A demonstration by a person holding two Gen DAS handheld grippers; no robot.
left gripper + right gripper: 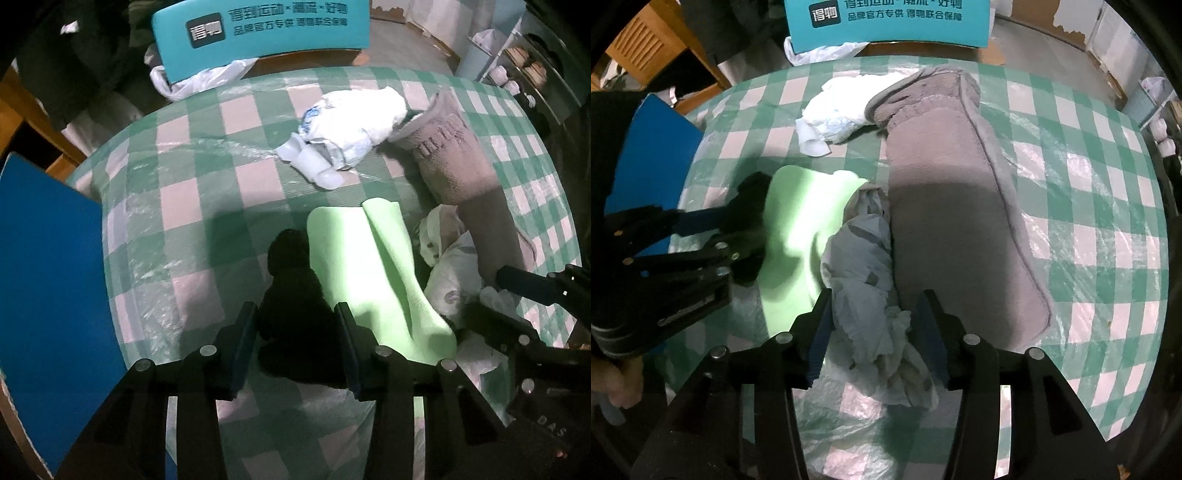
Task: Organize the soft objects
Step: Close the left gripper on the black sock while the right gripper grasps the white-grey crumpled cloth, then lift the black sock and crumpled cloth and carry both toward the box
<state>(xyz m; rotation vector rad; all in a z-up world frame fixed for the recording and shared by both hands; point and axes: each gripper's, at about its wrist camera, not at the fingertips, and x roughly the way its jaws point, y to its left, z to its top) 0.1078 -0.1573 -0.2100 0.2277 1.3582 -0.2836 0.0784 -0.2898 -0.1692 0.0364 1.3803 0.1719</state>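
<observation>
while both tongs point down at the counter (192, 206) under its green-and-white checked plastic cover, the soft things lie in a loose cluster near its middle. the left tongs (297, 332) stand part open astride a fluffy black bundle (291, 295); whether the pads press it i cannot tell, since black hides against black. just beside it on the right lies a pale green folded cloth (354, 254), thin and limp, likely to droop unless taken at a folded edge. the right tongs (875, 332) stand part open around a crumpled pale grey-white cloth (864, 266), its left pad touching the fabric and its right pad apart from it. that cloth looks light and springy, best pinched at its thick middle. touching it lies a long brown-grey plush towel (953, 206), bulkier and probably heavier. farther back sits a white crumpled printed wrap (834, 107).
</observation>
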